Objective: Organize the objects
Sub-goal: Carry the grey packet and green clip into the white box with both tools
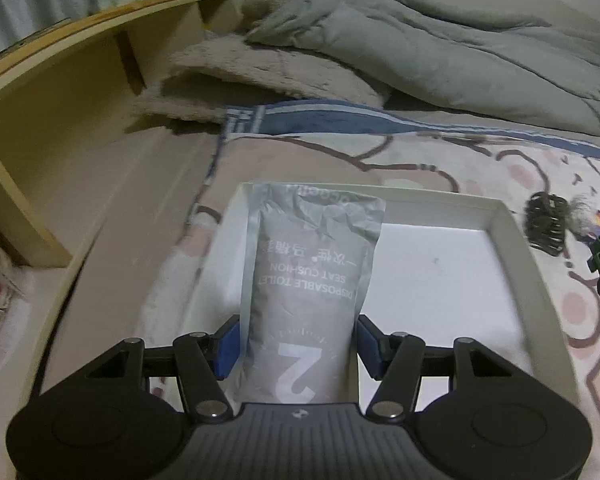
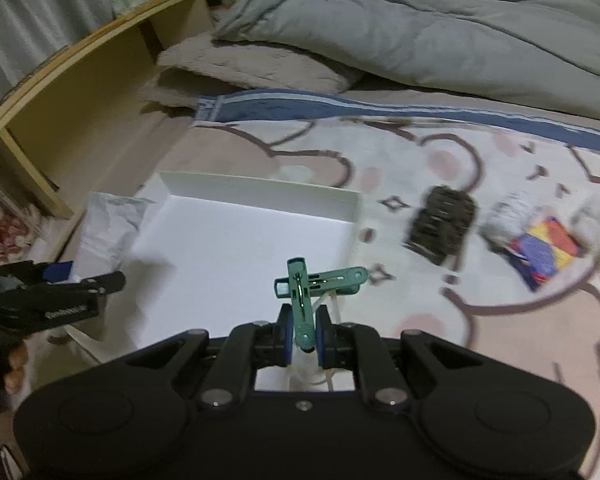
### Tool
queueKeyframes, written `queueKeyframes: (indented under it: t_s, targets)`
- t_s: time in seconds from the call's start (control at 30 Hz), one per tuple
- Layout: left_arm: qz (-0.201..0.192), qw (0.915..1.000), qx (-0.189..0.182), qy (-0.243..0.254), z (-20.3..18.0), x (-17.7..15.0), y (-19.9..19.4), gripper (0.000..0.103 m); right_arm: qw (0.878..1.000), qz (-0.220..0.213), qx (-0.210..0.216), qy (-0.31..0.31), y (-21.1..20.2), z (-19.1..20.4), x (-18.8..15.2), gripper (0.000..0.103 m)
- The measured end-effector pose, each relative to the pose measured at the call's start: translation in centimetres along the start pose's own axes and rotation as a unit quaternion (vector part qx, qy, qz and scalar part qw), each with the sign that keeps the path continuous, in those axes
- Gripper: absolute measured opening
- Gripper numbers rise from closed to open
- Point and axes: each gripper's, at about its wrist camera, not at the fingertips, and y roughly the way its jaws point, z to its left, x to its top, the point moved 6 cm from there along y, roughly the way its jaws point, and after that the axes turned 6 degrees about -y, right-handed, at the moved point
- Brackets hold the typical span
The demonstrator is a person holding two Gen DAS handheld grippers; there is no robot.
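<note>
My left gripper (image 1: 298,344) is shut on a grey packet of disposable toilet seat cushions (image 1: 308,280) and holds it over the left part of a white shallow box (image 1: 512,232) on the bed. My right gripper (image 2: 303,334) is shut on green clothes pegs (image 2: 306,296) and holds them over the box (image 2: 260,192) near its right front. In the right wrist view the left gripper (image 2: 56,292) and its packet (image 2: 108,220) show at the left. A dark hair claw clip (image 2: 440,224) and a colourful packet (image 2: 544,248) lie on the blanket right of the box.
A grey duvet (image 2: 420,28) and a beige furry pillow (image 2: 252,64) lie at the back of the bed. A wooden headboard shelf (image 1: 60,92) runs along the left. The hair clip (image 1: 546,224) also shows in the left wrist view.
</note>
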Motion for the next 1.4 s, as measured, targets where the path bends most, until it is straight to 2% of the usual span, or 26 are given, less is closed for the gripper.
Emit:
queueKeyframes:
  t_s: [0.13,0.47,0.53,0.6,0.7,0.8,1.1,1.2,1.4]
  targets:
    - [0.001,0.9995,0.019,0.027,1.0,-0.1,0.2,0.060,1.000,-0.001,0.024,0.006,1.3,3.1,1.0,0.012]
    - [0.023,0.9988,0.039,0.019,3.8,-1.5,2.4,0.062,0.997,0.019,0.081,0.006,5.1,9.9,1.5,0.012]
    - [0.018,0.9989,0.043,0.011,4.4,-1.6,2.6,0.066,0.996,0.021,0.085,0.004,5.7,10.8,1.4,0.012]
    - [0.008,0.9985,0.053,0.003,5.0,-1.6,2.7,0.077,0.996,0.024,0.086,0.003,6.1,11.2,1.3,0.012]
    - [-0.005,0.9983,0.057,-0.002,5.5,-1.4,2.1,0.085,0.996,0.028,0.088,0.002,6.7,11.7,1.3,0.012]
    - [-0.005,0.9988,0.049,-0.008,5.8,-1.2,1.5,0.085,0.996,0.031,0.089,0.004,7.2,12.1,1.3,0.012]
    - [-0.003,0.9977,0.063,-0.026,8.1,-1.6,0.9,0.085,0.993,0.040,0.113,0.009,8.7,14.6,1.1,0.012]
    - [-0.004,0.9977,0.056,-0.038,8.9,-1.7,0.7,0.085,0.993,0.040,0.115,0.004,8.7,15.4,1.0,0.012]
    - [-0.004,0.9949,0.093,-0.037,10.1,-1.7,0.7,0.085,0.993,0.043,0.111,0.004,9.0,15.7,0.9,0.012]
